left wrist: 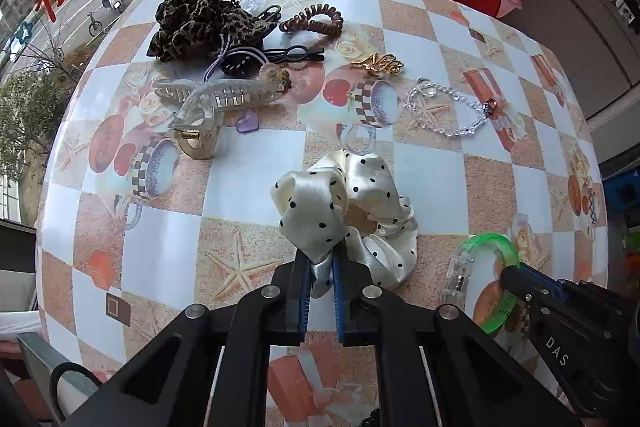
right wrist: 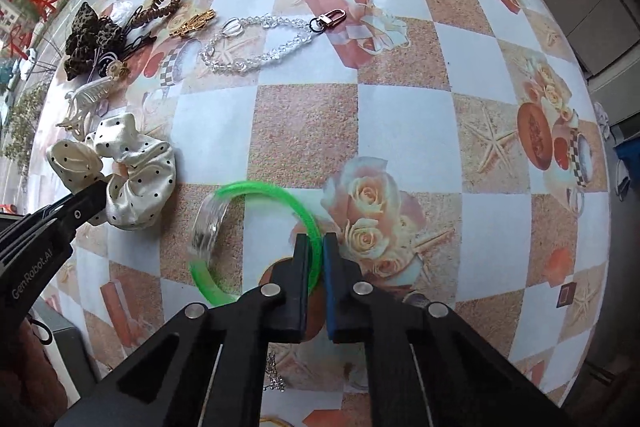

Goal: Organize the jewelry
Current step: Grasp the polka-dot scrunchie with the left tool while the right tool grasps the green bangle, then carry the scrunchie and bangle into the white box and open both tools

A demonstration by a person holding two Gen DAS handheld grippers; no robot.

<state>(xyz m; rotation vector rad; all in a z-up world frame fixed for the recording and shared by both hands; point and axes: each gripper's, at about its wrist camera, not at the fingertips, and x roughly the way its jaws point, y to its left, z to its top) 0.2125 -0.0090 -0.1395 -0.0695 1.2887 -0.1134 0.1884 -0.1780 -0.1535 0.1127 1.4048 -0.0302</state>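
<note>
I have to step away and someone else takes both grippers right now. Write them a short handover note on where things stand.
Left gripper: shut on the cream polka-dot scrunchie, pinching its near fold.
Right gripper: shut on the green bangle, fingers on its near rim.
Both pieces sit low at the table, near edge.
At the far left lie the leopard scrunchie, brown coil tie, clear claw clip, gold brooch and crystal bead chain.
Done: two grasps made. Left: place these two, then sort the rest.
</note>
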